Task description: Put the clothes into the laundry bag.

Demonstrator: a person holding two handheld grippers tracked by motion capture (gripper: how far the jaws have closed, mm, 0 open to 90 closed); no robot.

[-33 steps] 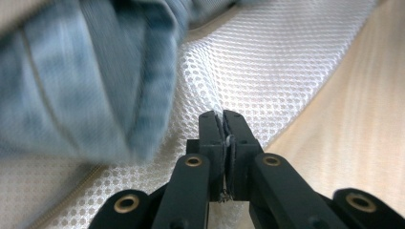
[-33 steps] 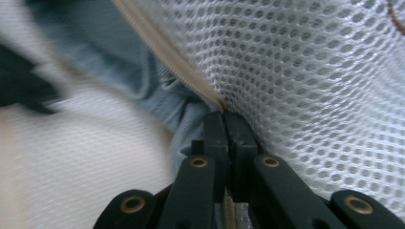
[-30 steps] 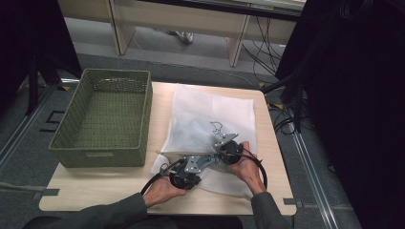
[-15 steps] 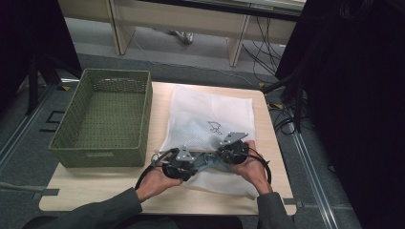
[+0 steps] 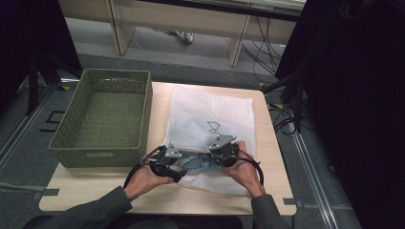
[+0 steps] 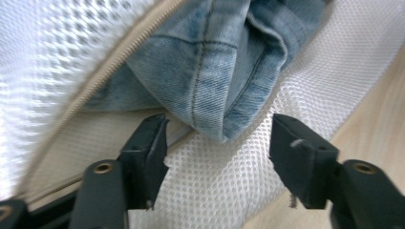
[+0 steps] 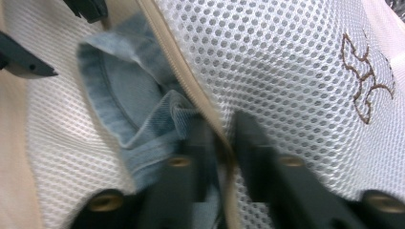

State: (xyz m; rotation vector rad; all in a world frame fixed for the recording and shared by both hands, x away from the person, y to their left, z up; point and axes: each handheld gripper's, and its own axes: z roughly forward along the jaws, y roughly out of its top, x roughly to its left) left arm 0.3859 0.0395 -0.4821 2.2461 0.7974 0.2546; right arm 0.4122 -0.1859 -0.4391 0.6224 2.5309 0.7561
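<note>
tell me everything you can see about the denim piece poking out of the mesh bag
The denim piece is light blue, faded fabric with stitched seams and a folded hem. It is bunched up, partly inside the white mesh bag and sticking out past the beige zipper edge at the bag's near end, resting on the lower mesh layer on the table. The left hand-held gripper has just been opening; the hem tip lies between its jaws, unpinched. The right hand-held gripper is shut on the zipper edge beside the denim.

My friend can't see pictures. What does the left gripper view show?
A folded piece of faded blue denim cloth pokes out of a white mesh laundry bag past its beige zipper. The left gripper has two black jaws standing open, with the denim's corner just between them, on a pale wooden table.
</note>
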